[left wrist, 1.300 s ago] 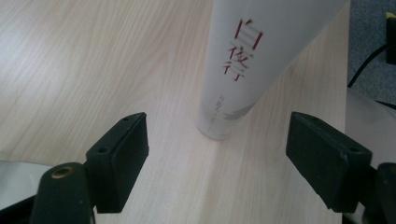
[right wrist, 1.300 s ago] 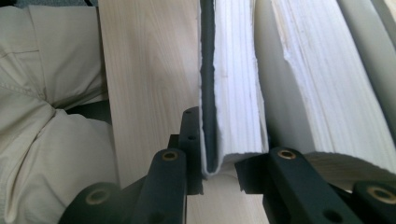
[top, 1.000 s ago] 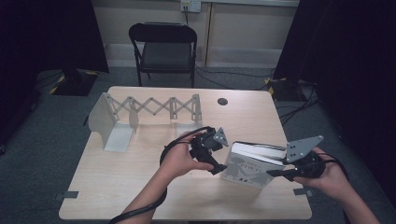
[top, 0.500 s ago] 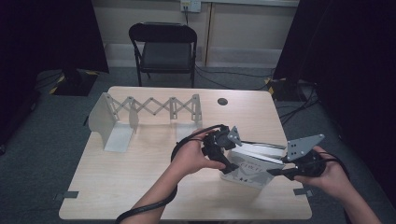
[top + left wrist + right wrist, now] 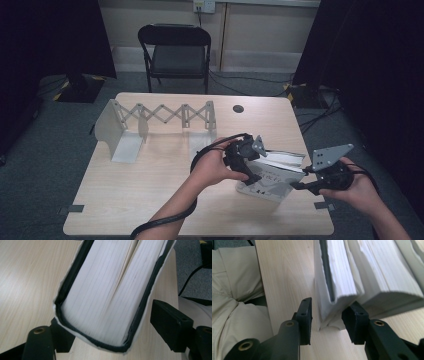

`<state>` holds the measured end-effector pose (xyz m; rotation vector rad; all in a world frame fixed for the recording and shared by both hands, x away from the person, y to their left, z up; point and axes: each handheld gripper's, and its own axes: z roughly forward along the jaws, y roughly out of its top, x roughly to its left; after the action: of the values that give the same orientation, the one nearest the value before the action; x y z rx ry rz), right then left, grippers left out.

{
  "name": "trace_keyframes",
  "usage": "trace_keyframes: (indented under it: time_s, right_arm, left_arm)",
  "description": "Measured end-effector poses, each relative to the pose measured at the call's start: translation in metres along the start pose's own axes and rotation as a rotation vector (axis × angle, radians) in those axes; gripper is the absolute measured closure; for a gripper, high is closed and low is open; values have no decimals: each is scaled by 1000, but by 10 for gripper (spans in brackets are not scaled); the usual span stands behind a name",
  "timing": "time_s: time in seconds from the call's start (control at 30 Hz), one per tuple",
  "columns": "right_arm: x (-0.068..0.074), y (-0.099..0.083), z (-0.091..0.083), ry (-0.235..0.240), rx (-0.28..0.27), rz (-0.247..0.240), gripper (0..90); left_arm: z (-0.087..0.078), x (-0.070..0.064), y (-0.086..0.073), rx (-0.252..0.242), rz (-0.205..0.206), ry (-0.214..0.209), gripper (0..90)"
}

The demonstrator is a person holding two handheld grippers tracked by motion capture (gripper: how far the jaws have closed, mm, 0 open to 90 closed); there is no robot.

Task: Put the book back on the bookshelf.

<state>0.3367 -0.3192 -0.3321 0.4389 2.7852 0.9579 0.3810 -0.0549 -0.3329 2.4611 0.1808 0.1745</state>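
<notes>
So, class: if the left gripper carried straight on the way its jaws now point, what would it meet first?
The book: its page edge sits right between the open jaws of the left gripper, apparently just ahead. Exact depth is hard to judge.

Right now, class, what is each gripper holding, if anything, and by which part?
Neither visibly clamps. The book sits between the open jaws of the left gripper, and its front cover corner between those of the right gripper.

We see our left gripper [image 5: 248, 167] black, with looping black cable; our right gripper [image 5: 306, 184] carries a grey, hole-dotted triangular plate; forearms bare.
</notes>
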Motion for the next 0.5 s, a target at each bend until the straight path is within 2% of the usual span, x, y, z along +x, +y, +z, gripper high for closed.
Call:
trace_keyframes:
  time_s: [0.23, 0.3, 0.5]
  right_arm:
    - [0, -7, 0, -9, -2, 18, 551]
    - [0, -9, 1, -8, -12, 29, 548]
    - [-2, -12, 2, -12, -29, 50, 556]
  left_arm:
    - [1, -1, 5, 13, 4, 10, 271]
    - [0, 0, 6, 15, 4, 21, 328]
    - [-3, -1, 6, 13, -28, -4, 378]
